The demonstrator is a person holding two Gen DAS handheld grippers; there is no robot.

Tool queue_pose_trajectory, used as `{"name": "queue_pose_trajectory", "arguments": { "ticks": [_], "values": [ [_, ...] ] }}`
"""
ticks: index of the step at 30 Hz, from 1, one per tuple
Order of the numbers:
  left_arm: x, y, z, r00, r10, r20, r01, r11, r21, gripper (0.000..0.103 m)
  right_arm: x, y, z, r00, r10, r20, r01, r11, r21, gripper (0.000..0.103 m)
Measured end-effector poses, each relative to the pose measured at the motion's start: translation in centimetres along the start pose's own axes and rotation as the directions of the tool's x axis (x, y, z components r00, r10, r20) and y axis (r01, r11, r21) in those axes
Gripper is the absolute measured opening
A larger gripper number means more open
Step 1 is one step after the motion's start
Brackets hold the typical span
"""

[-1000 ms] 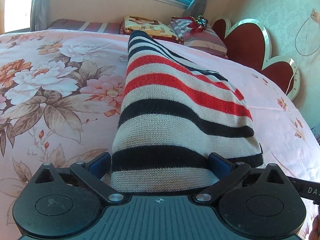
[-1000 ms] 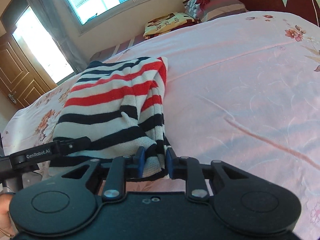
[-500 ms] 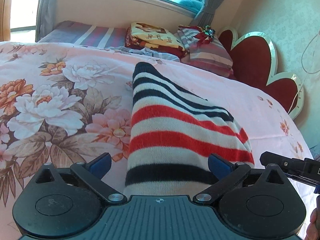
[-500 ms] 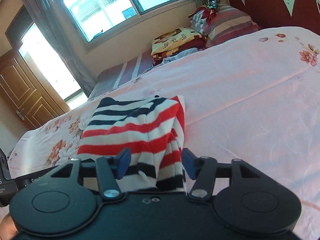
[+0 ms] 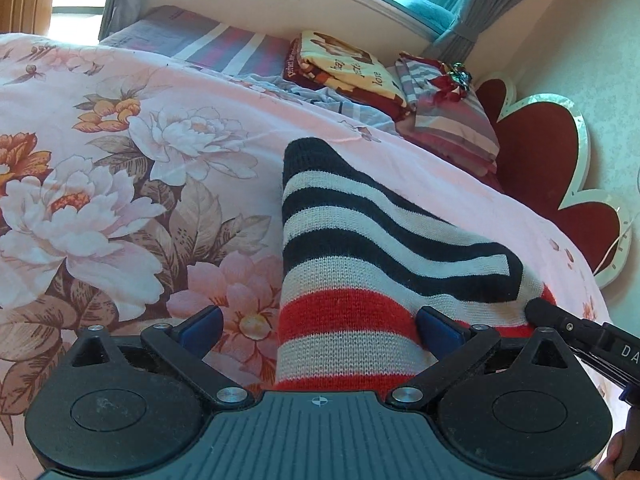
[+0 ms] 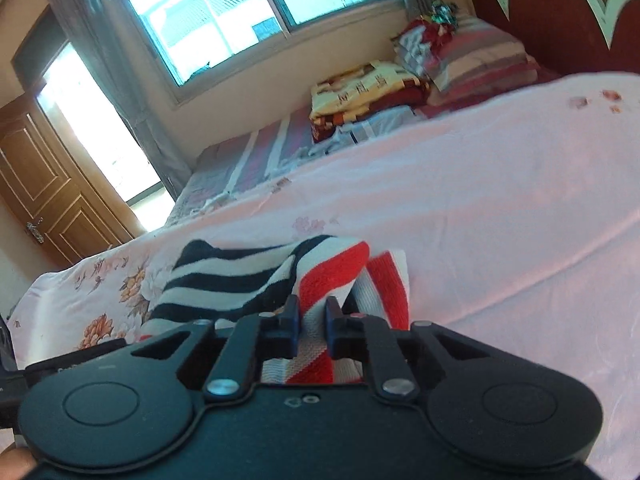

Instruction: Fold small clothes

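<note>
Currently the striped knit garment in black, cream and red (image 5: 360, 264) lies on the pink floral bedspread (image 5: 120, 200), its black-banded end pointing toward the window wall. Left gripper (image 5: 318, 326): jaws wide apart, blue pads on either side of the garment's near red-and-cream bands; the right pad sits against the cloth, the left pad stands clear of it over the bedspread. Right gripper (image 6: 308, 320): jaws narrow, pinched on a raised fold of red-and-cream knit at the garment's right edge. In the left wrist view, the right gripper's black fingertip touches the garment's far right corner. Beyond the garment: folded yellow-and-maroon printed blanket (image 5: 344, 64), striped pink pillow (image 5: 452, 120), red scalloped headboard with white trim (image 5: 548, 160). Right wrist view slightly blurred.
</note>
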State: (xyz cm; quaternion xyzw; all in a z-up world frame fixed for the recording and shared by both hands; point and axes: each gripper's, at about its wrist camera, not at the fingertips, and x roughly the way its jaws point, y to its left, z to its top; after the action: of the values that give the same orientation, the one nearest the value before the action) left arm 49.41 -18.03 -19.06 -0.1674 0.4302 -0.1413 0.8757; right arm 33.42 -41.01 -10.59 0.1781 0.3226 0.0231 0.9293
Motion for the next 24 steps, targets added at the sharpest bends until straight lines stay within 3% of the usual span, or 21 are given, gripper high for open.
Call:
{"name": "queue_pose_trajectory", "arguments": {
  "ticks": [2, 5, 10, 15, 19, 21, 24],
  "values": [
    [0.4, -0.1, 0.0, 1.0, 0.0, -0.004, 0.0, 1.0, -0.006, 0.102, 0.5, 0.4, 0.3, 0.999, -0.05, -0.002, 0.05, 0.997, -0.058, 0.013],
    [1.2, -0.4, -0.2, 1.0, 0.009, -0.024, -0.009, 1.0, 0.019, 0.102, 2.4, -1.4, -0.7, 0.988, -0.136, -0.071, 0.131, 0.989, -0.064, 0.012],
    [0.9, -0.4, 0.1, 1.0, 0.015, -0.015, -0.015, 1.0, 0.017, 0.102, 2.3, -1.7, -0.8, 0.989, -0.139, -0.056, 0.136, 0.99, -0.042, 0.015],
    [0.5, -1.2, 1.7, 1.0, 0.009, 0.025, -0.01, 0.999, 0.034, 0.102, 0.3, 0.8, 1.5, 0.996, -0.082, 0.042, 0.085, 0.994, -0.065, 0.024],
    [2.5, -1.0, 2.6, 0.998, 0.062, -0.006, -0.062, 0.998, 0.013, 0.102, 2.9, 2.4, 1.8, 0.996, -0.089, 0.01, 0.089, 0.99, -0.112, 0.021],
    [3.5, 0.2, 2.7, 0.998, 0.058, -0.035, -0.06, 0.996, -0.058, 0.102, 4.8, 1.6, 1.4, 0.988, -0.148, -0.033, 0.143, 0.984, -0.108, 0.019],
    [3.9, 0.2, 2.6, 0.997, 0.066, -0.029, -0.067, 0.997, -0.048, 0.102, 5.8, 0.3, 0.3, 0.987, -0.158, -0.031, 0.155, 0.984, -0.092, 0.019]
  ]
}}
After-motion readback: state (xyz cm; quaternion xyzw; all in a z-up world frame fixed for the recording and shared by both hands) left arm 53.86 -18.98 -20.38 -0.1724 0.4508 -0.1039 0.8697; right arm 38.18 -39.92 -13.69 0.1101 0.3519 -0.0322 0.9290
